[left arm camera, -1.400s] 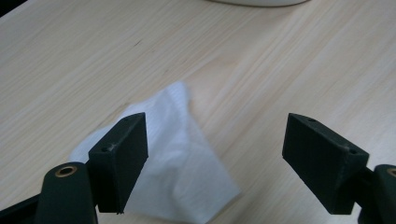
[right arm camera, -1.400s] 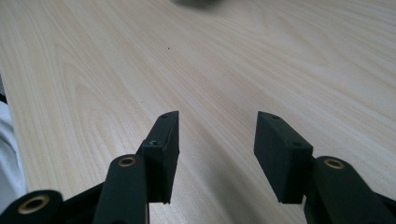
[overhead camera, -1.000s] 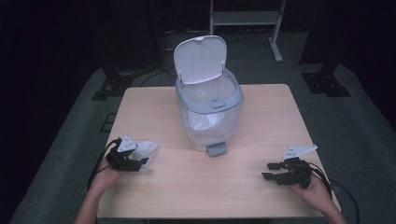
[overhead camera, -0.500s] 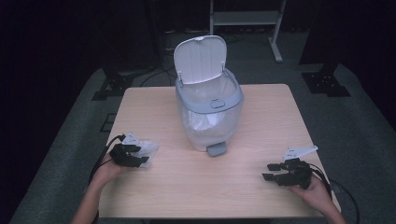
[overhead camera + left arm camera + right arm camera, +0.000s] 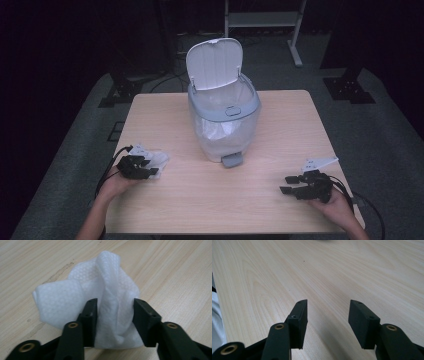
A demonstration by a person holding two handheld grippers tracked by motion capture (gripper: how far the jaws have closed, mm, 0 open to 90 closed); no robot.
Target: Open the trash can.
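- Table (image 5: 280,200): bare wood across the front centre and right; dark floor past every edge.
- Pedal bin (image 5: 224,120): centre-rear, lid up.
- Right gripper (image 5: 289,184): near front-right edge, jaws apart over bare wood.
- Left gripper (image 5: 150,166): near left edge, jaws just closing, pads against a crumpled white wipe (image 5: 100,297) lying on the tabletop.

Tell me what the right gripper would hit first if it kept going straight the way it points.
Probably nothing nearby: ahead of the right gripper, with its jaws open, lies bare table, so the way looks free as far as its view reaches.
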